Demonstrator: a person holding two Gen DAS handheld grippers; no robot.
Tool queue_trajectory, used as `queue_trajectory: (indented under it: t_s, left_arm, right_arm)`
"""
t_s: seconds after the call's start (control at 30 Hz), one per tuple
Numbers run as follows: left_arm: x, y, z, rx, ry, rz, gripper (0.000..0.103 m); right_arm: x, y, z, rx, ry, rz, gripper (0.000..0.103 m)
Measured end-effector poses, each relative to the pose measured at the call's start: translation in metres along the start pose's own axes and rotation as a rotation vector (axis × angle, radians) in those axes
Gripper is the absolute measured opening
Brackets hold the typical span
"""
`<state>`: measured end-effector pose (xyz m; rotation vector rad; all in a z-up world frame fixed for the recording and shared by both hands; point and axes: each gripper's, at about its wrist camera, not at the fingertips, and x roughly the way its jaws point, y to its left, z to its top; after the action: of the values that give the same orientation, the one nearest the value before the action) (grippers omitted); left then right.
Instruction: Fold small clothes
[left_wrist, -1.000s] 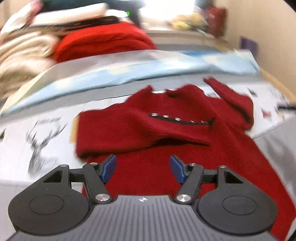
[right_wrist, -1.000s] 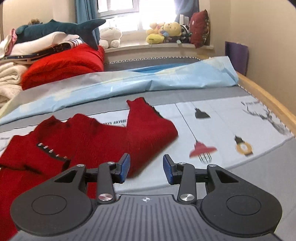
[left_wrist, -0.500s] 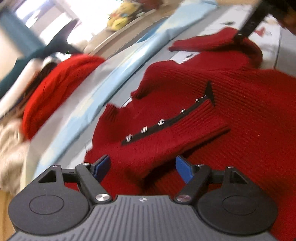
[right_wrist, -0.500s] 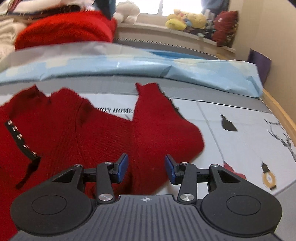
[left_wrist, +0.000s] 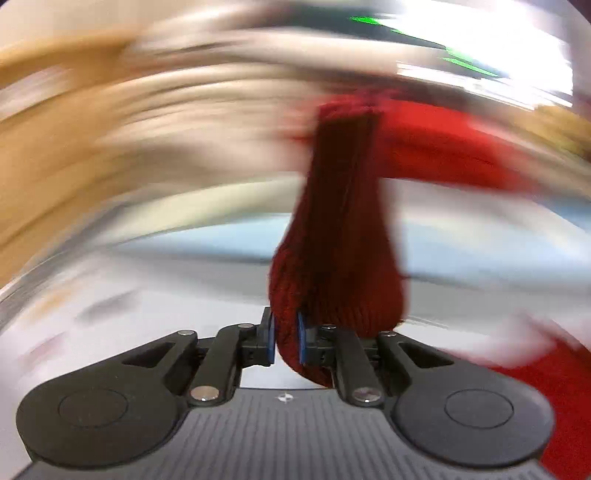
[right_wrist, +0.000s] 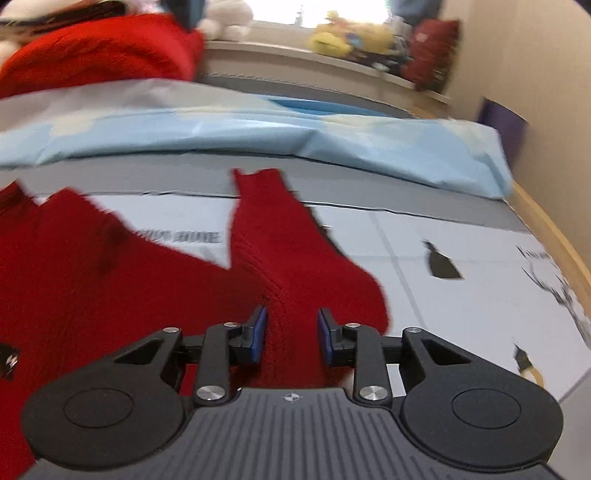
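since 1s ago l gripper (left_wrist: 286, 338) jaws closing, clamped on red sweater (left_wrist: 340, 258) | r gripper (right_wrist: 290, 334) jaws closing round sleeve (right_wrist: 291, 254)

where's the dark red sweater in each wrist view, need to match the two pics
Left wrist: the dark red sweater hangs up the middle, a fold pinched in the closing left gripper; the rest is blurred.
Right wrist: it lies across the left and centre, one sleeve running between the pads of the closing right gripper.
Shared landmark: the light blue quilt, a pale blue smear behind the sweater in the left view.
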<state>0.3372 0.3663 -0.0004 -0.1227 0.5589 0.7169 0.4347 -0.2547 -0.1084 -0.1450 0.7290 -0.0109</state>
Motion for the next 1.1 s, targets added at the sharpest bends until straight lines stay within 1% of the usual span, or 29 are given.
queue_trajectory:
  t_s: [0.03,0.07,0.1,0.13,0.17,0.2,0.23,0.27,0.3,0.33,0.37,0.4,0.43,0.47,0.5,0.57,0.6,0.63,0.7,0.73,0.77,0.8,0.83,0.9,0.93,1.0,1.03,1.07,1.1]
  left_arm:
    - [0.008,0.027,0.002,-0.07,0.012,0.11,0.014]
    - [0.014,0.05,0.0,-0.116,0.025,0.177,0.014]
    - [0.015,0.058,-0.002,-0.121,0.041,0.159,0.014]
    - [0.014,0.054,-0.006,-0.094,0.054,0.091,0.016]
    - [0.011,0.043,-0.008,-0.057,0.056,0.034,0.021]
    - [0.007,0.029,-0.01,-0.021,0.059,-0.024,0.031]
    - [0.004,0.013,-0.014,0.01,0.068,-0.093,0.035]
    - [0.001,-0.007,-0.02,0.042,0.084,-0.162,0.035]
    - [-0.001,-0.025,-0.026,0.084,0.11,-0.224,0.035]
    - [0.002,-0.044,-0.033,0.121,0.134,-0.266,0.035]
    - [0.0,-0.056,-0.039,0.149,0.148,-0.285,0.035]
    - [-0.002,-0.067,-0.045,0.181,0.157,-0.296,0.035]
    - [-0.004,-0.074,-0.048,0.201,0.161,-0.304,0.035]
    - [-0.007,-0.081,-0.048,0.216,0.164,-0.319,0.035]
    - [-0.011,-0.084,-0.048,0.217,0.16,-0.333,0.035]
    - [-0.028,-0.081,-0.04,0.191,0.143,-0.373,0.035]
    - [-0.033,-0.08,-0.035,0.173,0.142,-0.393,0.035]
    - [-0.046,-0.078,-0.028,0.153,0.151,-0.411,0.035]
    - [-0.069,-0.075,-0.017,0.13,0.174,-0.421,0.035]
    - [-0.082,-0.073,-0.012,0.129,0.169,-0.431,0.035]
    - [-0.101,-0.069,-0.006,0.133,0.155,-0.449,0.036]
    - [-0.115,-0.069,-0.003,0.144,0.141,-0.465,0.04]
    - [-0.131,-0.068,-0.001,0.151,0.117,-0.485,0.048]
    - [-0.15,-0.064,-0.004,0.123,0.079,-0.508,0.055]
    - [-0.158,-0.063,-0.009,0.092,0.065,-0.527,0.055]
    - [-0.161,-0.062,-0.026,0.028,0.048,-0.565,0.055]
    - [-0.161,-0.065,-0.034,0.025,0.056,-0.57,0.055]
    - [-0.158,-0.071,-0.04,0.049,0.09,-0.555,0.055]
    - [-0.155,-0.078,-0.044,0.085,0.107,-0.563,0.055]
  right_arm:
    - [0.001,-0.006,-0.001,0.03,0.005,-0.007,0.03]
    - [0.001,-0.013,-0.002,0.066,0.009,-0.014,0.03]
    - [0.002,-0.019,-0.003,0.101,0.012,-0.023,0.03]
    - [0.003,-0.024,-0.004,0.126,0.016,-0.029,0.03]
    - [0.003,-0.03,-0.005,0.151,0.018,-0.034,0.03]
    - [0.003,-0.036,-0.007,0.188,0.012,-0.043,0.03]
    - [0.001,-0.044,-0.011,0.243,0.001,-0.06,0.027]
    - [0.0,-0.056,-0.015,0.336,-0.003,-0.093,0.025]
    - [0.0,-0.071,-0.021,0.448,0.016,-0.127,0.025]
    - [0.001,-0.085,-0.03,0.56,0.04,-0.151,0.025]
    - [0.001,-0.099,-0.041,0.681,0.065,-0.171,0.026]
    - [0.001,-0.11,-0.051,0.774,0.092,-0.19,0.026]
    - [0.002,-0.119,-0.059,0.83,0.114,-0.209,0.026]
    - [0.001,-0.125,-0.064,0.856,0.12,-0.239,0.026]
    - [-0.001,-0.133,-0.068,0.872,0.108,-0.269,0.025]
    - [-0.004,-0.152,-0.075,0.885,0.09,-0.337,0.025]
    - [-0.003,-0.162,-0.08,0.909,0.089,-0.341,0.025]
    - [-0.001,-0.174,-0.087,0.971,0.081,-0.293,0.026]
    - [0.002,-0.192,-0.095,1.058,0.045,-0.121,0.026]
    - [0.003,-0.198,-0.095,1.082,0.024,-0.059,0.026]
    - [0.002,-0.201,-0.093,1.103,-0.012,-0.019,0.027]
    - [0.002,-0.204,-0.093,1.12,-0.037,0.01,0.03]
    - [0.004,-0.207,-0.093,1.134,-0.044,0.022,0.038]
    - [0.009,-0.211,-0.097,1.16,-0.027,-0.006,0.042]
    - [0.013,-0.212,-0.101,1.177,-0.019,-0.007,0.042]
    - [0.014,-0.217,-0.109,1.235,-0.05,0.035,0.042]
    - [0.01,-0.218,-0.114,1.273,-0.069,0.065,0.042]
    - [0.011,-0.222,-0.118,1.332,-0.094,0.105,0.042]
    - [0.011,-0.223,-0.12,1.376,-0.118,0.131,0.042]
